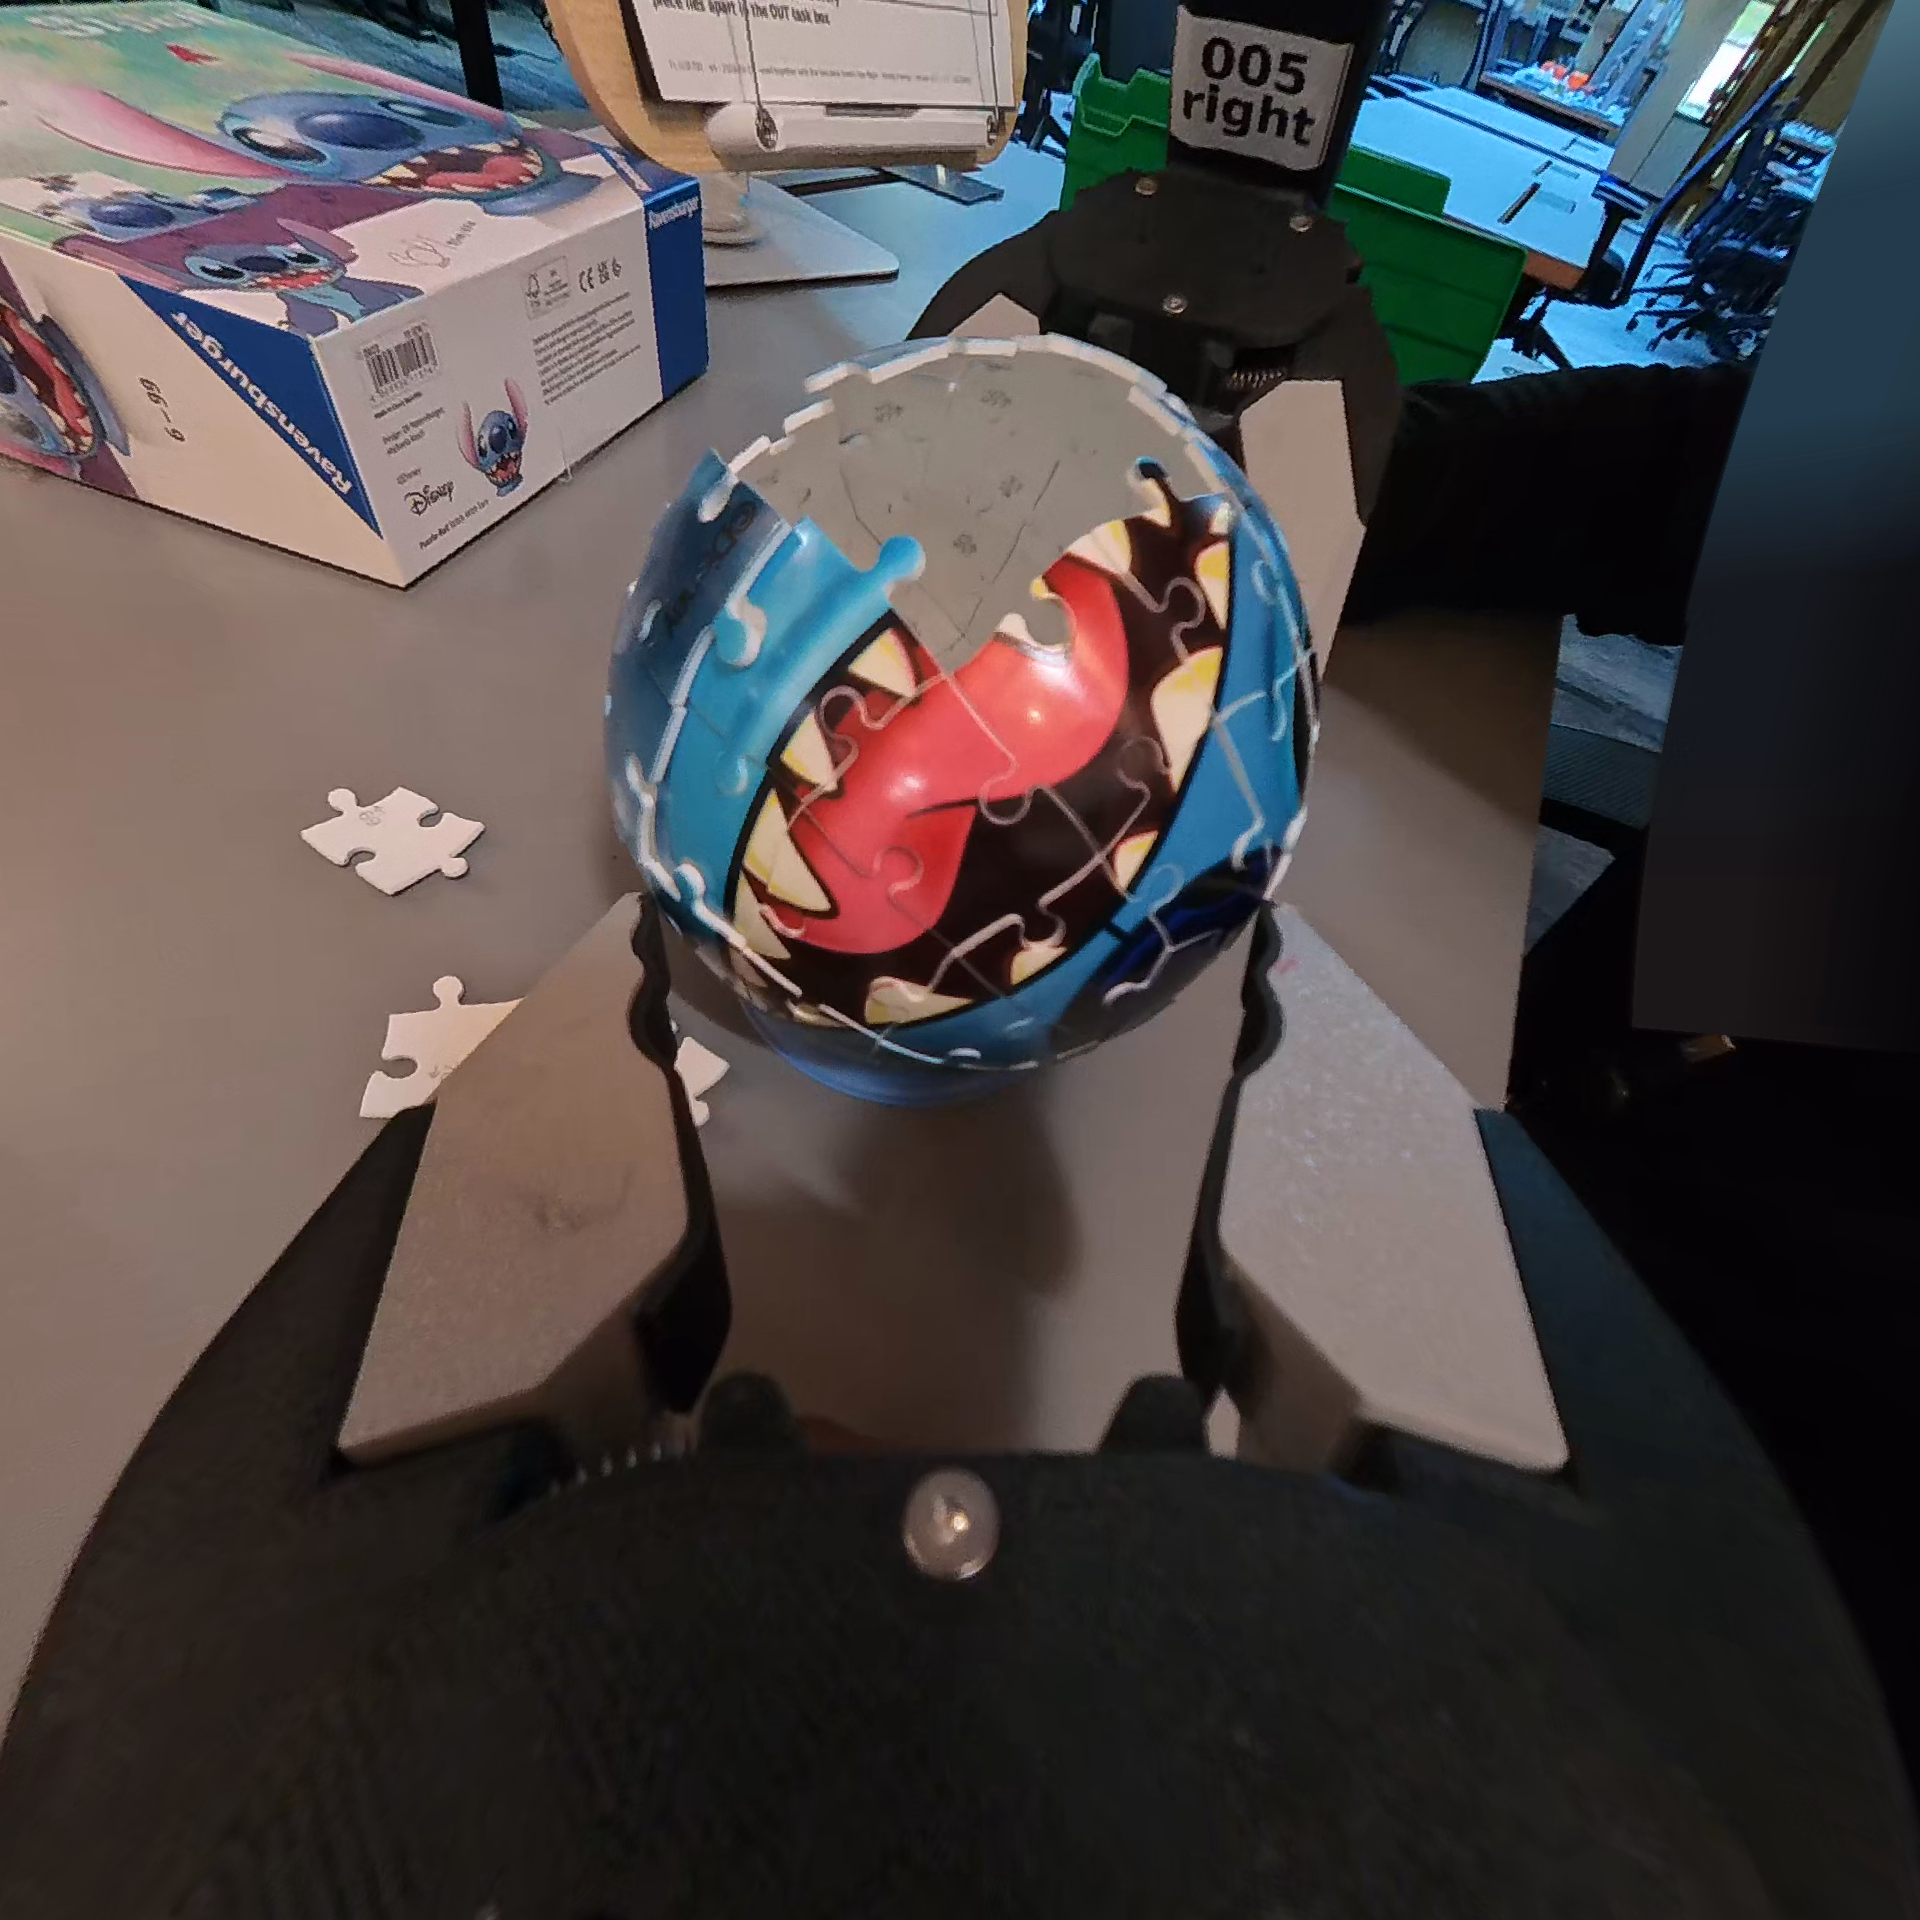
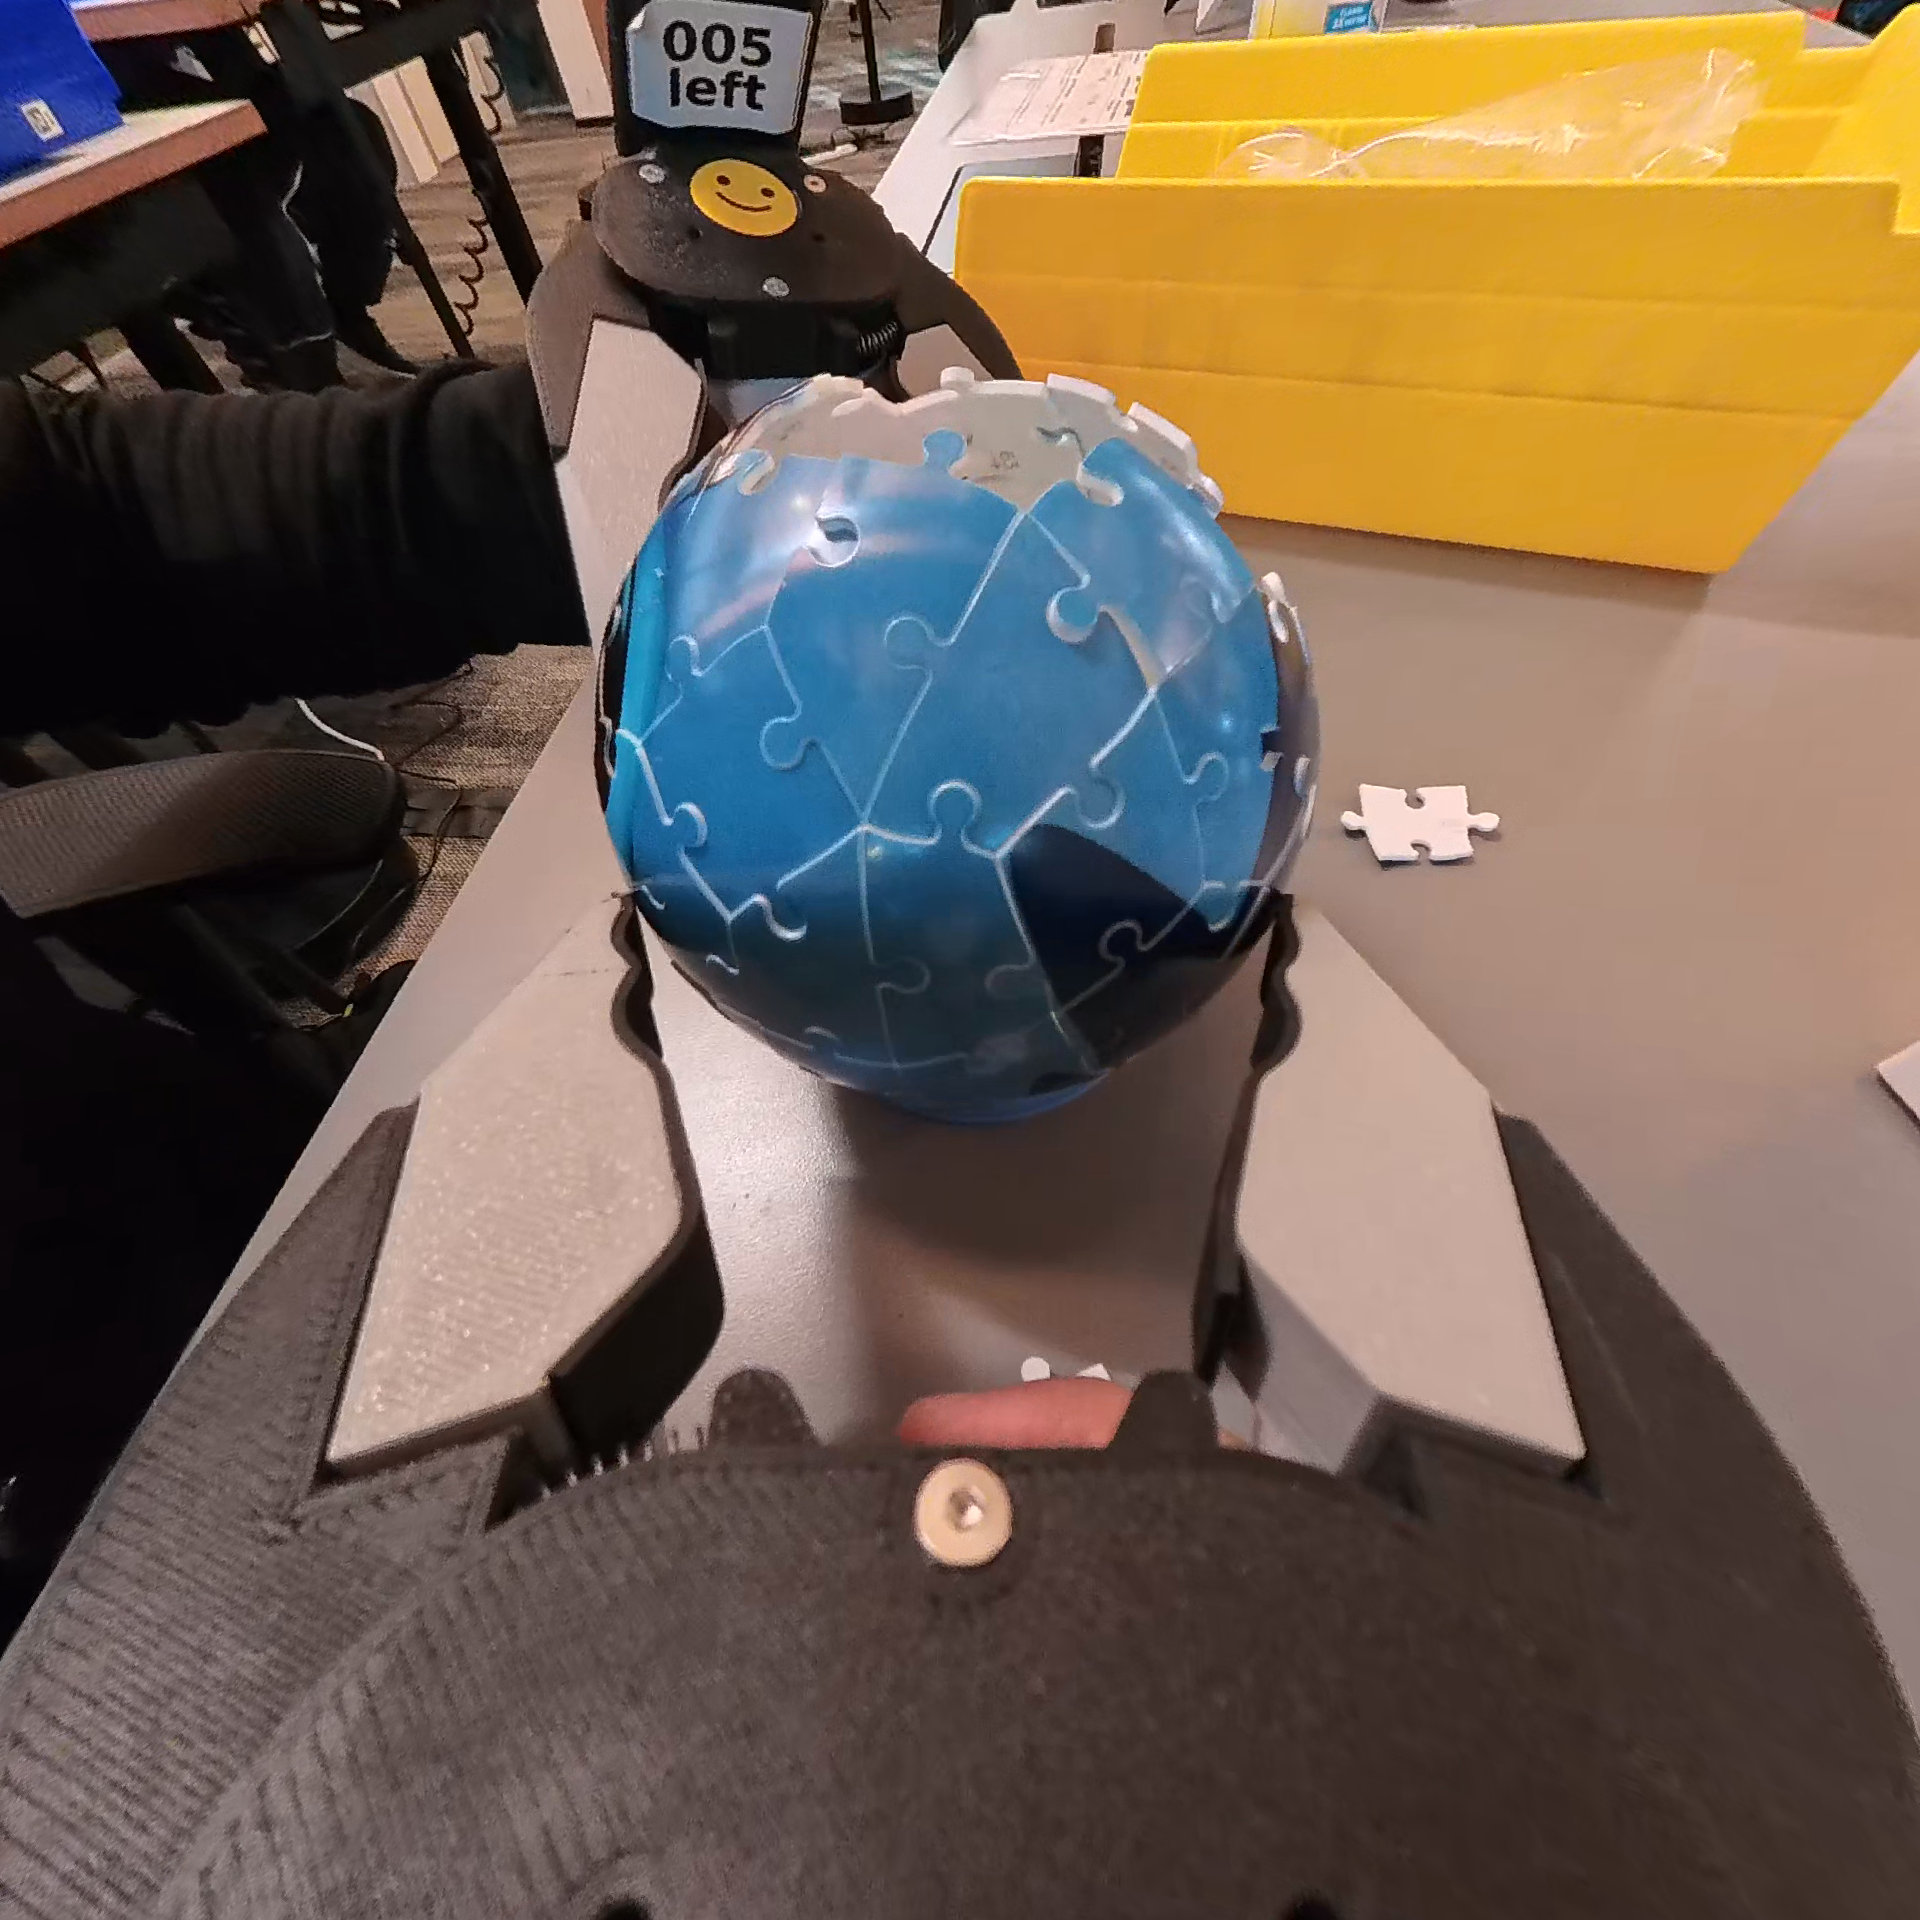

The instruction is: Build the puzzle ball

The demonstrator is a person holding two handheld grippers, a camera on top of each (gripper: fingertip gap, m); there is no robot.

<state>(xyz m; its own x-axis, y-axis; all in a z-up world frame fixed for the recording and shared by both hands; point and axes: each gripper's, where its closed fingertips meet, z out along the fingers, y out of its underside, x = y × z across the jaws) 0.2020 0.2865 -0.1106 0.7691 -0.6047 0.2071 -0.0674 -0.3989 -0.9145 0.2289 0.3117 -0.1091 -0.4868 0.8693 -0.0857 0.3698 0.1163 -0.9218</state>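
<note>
Puzzle ball (image 1: pixel 956 717) — sitting crown-open on blue stand (image 1: pixel 904 1070), both grippers (image 1: pixel 951 925) (image 2: pixel 951 925) bracing it, claws clenched lightly on its sides; squeezing gently is keeping seams aligned.

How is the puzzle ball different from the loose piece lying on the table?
The ball is round, made of many joined pieces; the loose piece is single and nearly flat. The ball shows its blue, red and black picture side, while the piece shows only plain white. The ball sits upright on a blue base between both pairs of jaws; the piece lies apart on the table, touched by nothing. Both have the same knobby jigsaw edges.
</note>
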